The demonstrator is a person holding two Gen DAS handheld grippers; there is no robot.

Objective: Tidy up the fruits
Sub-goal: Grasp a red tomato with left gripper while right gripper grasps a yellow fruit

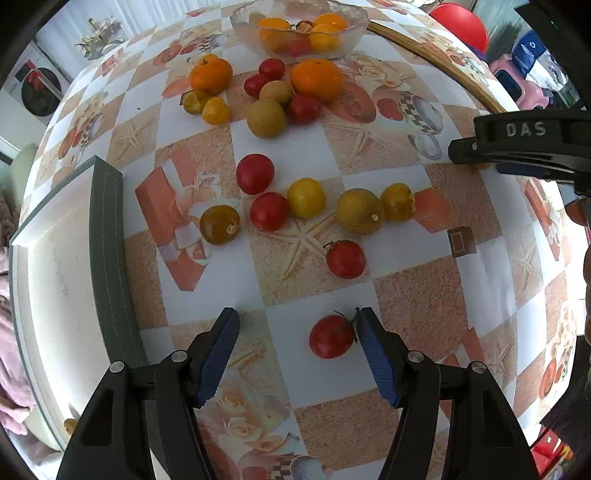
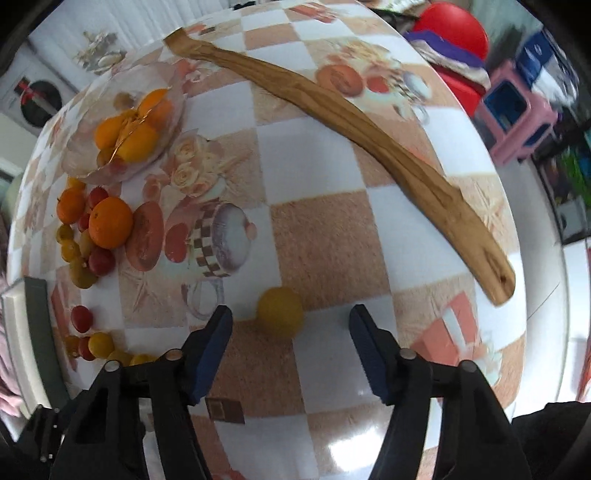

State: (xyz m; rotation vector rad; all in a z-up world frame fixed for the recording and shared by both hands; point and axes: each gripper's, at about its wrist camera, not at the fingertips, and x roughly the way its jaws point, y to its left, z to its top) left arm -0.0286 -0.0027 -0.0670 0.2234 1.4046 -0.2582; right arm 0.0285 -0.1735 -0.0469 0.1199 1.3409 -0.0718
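Here the round table with the checked, printed cloth [image 1: 399,206] carries loose fruit; the left gripper [image 1: 297,334] stands parted around a red tomato [image 1: 331,336], the right gripper [image 2: 290,332] gapes around a blurred yellow fruit [image 2: 280,312], untouched.

The surface [image 2: 325,236] wears a glossy checked cloth of white and sandy squares printed with roses, starfish, cups and gift boxes; daylight glares off its near edge. Beyond its far right side stand a red chair [image 2: 458,33] and a pink plastic stool [image 2: 517,114]. Beyond its far left corner a pale wall [image 1: 74,22] carries a dark round wreath [image 1: 38,92].
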